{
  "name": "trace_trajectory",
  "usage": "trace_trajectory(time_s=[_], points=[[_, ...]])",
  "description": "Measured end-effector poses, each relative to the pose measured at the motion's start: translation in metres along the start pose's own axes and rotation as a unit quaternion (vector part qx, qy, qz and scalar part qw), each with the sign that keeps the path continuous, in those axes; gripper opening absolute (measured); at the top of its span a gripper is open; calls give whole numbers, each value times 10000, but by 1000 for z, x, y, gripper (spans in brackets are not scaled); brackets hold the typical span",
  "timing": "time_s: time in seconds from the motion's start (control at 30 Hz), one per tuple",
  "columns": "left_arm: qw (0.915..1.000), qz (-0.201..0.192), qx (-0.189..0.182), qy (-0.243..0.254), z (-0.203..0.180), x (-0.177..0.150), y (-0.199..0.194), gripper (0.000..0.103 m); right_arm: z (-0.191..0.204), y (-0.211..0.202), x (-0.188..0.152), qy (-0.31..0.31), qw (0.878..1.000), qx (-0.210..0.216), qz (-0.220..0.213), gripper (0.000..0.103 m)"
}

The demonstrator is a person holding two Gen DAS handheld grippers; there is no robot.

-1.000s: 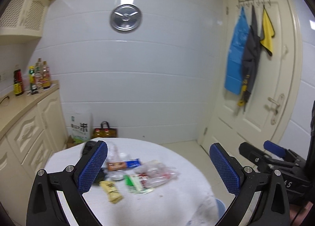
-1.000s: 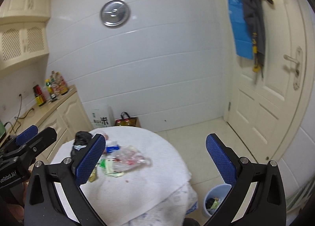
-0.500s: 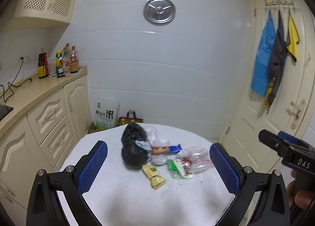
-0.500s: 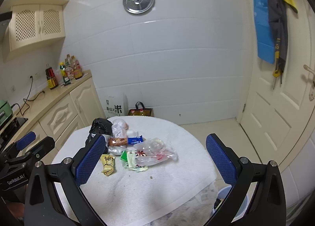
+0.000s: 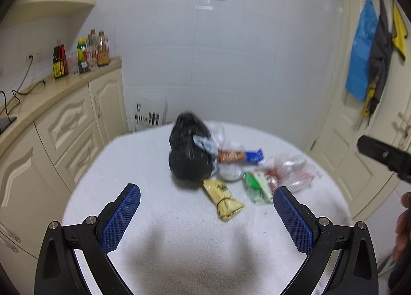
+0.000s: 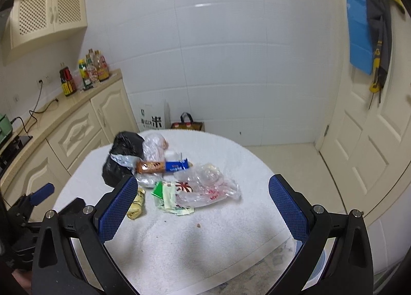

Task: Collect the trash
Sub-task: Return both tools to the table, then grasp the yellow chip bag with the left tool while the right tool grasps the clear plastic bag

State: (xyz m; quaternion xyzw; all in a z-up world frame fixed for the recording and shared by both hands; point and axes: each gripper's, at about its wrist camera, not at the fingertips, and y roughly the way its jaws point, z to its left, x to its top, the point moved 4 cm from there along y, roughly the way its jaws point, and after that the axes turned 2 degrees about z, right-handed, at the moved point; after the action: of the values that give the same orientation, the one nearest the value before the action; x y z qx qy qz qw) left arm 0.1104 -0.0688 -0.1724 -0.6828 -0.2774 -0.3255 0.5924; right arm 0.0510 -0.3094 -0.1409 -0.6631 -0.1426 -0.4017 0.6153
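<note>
Both tools wide, empty: left tool (image 5: 206,214), right tool (image 6: 199,201). Trash pile ahead on surface (image 6: 231,230); yellow packet (image 5: 223,200) nearest left tool, likely first pick.

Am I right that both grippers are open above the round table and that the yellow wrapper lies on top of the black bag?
Not quite. The yellow wrapper lies flat on the table in front of the black bag, not on top of it; the left wrist view shows this. The rest holds: the left gripper and the right gripper are both open above the round table.
</note>
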Motion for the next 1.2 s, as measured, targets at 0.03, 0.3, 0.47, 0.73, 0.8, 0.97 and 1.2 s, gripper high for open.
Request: trace_trajectory(time_s=[0.03, 0.3, 0.47, 0.73, 0.8, 0.97, 1.2], points=[[9999, 108, 21, -5, 0, 0, 13, 101, -2, 6, -1, 11, 10000, -4, 56, 103], [9952, 971, 93, -17, -5, -2, 112, 89, -13, 63, -10, 51, 9983, 33, 575, 103], [9898, 1401, -25, -275, -4, 0, 162, 86, -21, 104, -21, 101, 9955, 67, 937, 103], [9893, 1443, -23, -216, -13, 16, 204, 68, -28, 172, -25, -6, 9895, 189, 1434, 102], [9894, 1431, -55, -225, -13, 21, 211, 58, -27, 184, -28, -48, 9875, 315, 1544, 89], [9901, 1370, -191, -239, -10, 29, 225, 44, -24, 190, -32, -190, 9852, 496, 1632, 56], [9903, 1298, -387, -319, 4, 29, 232, 37, -39, 157, -44, 99, 9873, 594, 1468, 51]])
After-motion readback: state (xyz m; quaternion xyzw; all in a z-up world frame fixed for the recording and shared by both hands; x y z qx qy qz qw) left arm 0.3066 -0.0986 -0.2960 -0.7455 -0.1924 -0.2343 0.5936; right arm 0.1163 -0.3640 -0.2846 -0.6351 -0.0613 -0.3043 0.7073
